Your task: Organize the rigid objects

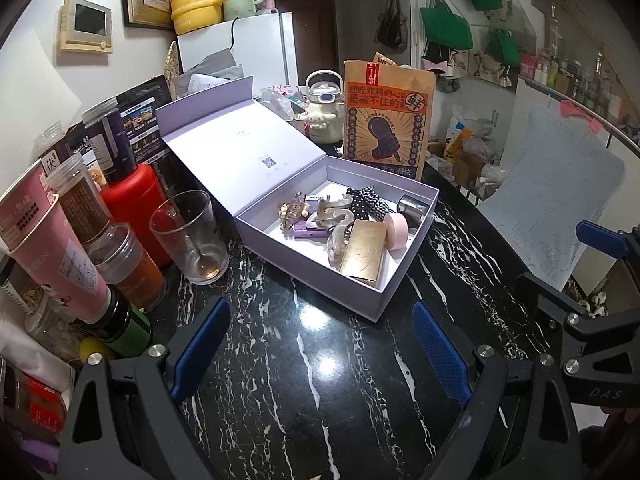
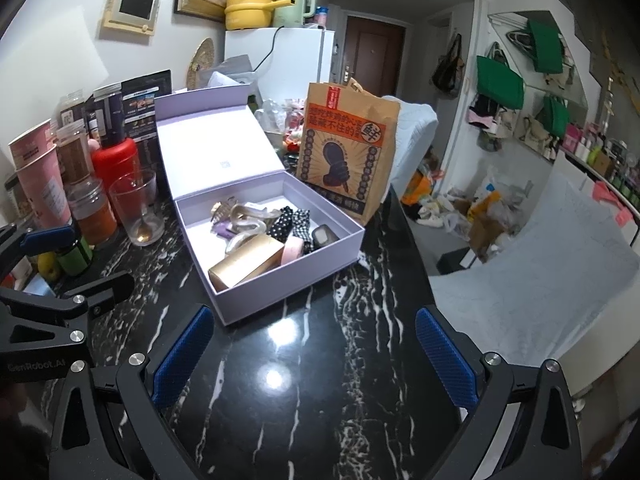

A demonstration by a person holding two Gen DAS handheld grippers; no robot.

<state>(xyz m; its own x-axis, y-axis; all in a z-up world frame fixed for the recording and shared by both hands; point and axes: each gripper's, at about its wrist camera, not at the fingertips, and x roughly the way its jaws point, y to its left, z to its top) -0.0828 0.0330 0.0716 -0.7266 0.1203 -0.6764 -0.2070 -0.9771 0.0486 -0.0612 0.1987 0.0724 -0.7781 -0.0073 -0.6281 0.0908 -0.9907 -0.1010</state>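
The black marble-patterned bench [image 1: 304, 360] carries a pale lilac rigid cardboard box [image 1: 320, 280], standing open near the bench's middle with its hinged lid [image 1: 224, 140] laid back and up on the far-left side. In the left wrist view the box sits cornerwise, one corner pointing toward the camera.

Contents, all inside the box tray:
- Flat rectangular gold case [image 1: 362, 254], nearest the front corner; its long axis runs from the near wall toward the far wall, and it leans with one end raised on the items behind it.
- Small pink round tape roll [image 1: 396, 230], on edge, touching the gold case's far right end.
- Clear wavy plastic hair claw [image 1: 334, 216], left of the case, touching it.
- Black-and-white polka-dot fabric scrunchie [image 1: 366, 200], toward the far wall.
- Small purple flat case [image 1: 308, 232] and a metallic silver cylinder [image 1: 412, 206]; the cylinder lies in the far right corner.

The left hand-held gripper [image 1: 320, 352] is over bare bench just short of the box, jaws spread wide, holding nothing. The right hand-held gripper [image 2: 316, 360] is likewise spread wide and empty, beside it.

Left of the box stand a clear drinking glass with a spoon [image 1: 192, 236], a red flask [image 1: 136, 208] and a pink paper cup [image 1: 48, 244]. A brown printed paper bag [image 1: 386, 120] stands upright just behind the box.
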